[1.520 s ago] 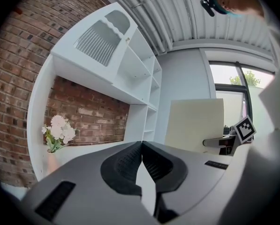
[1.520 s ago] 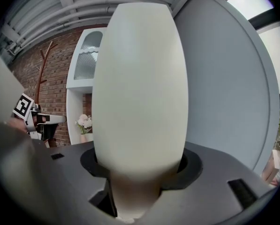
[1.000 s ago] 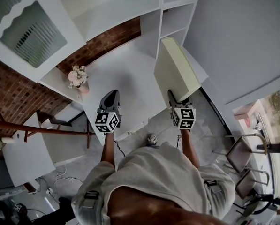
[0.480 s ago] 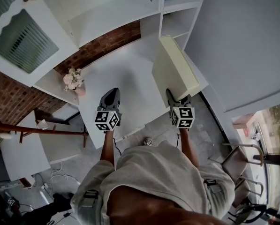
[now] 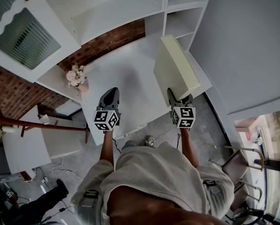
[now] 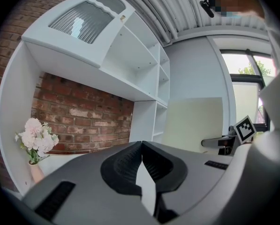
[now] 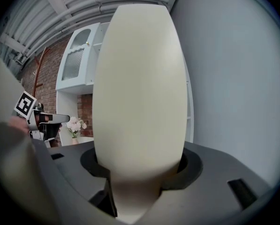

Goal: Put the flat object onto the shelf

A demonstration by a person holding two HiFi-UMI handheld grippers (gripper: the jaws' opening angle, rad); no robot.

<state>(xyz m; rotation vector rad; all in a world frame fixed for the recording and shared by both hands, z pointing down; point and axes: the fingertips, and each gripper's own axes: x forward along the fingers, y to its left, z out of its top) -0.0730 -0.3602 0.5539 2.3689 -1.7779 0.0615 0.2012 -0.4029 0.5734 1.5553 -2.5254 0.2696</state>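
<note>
One flat object [image 5: 175, 68], foam perhaps, held by right gripper [image 5: 176, 97]; left gripper [image 6: 141, 145] jaws closed.

Pale flowers [image 5: 75, 75] in a pink vase [image 5: 83, 87] by the brick wall [image 5: 109, 40], red-brown pole [image 5: 36, 124] nearby
</note>
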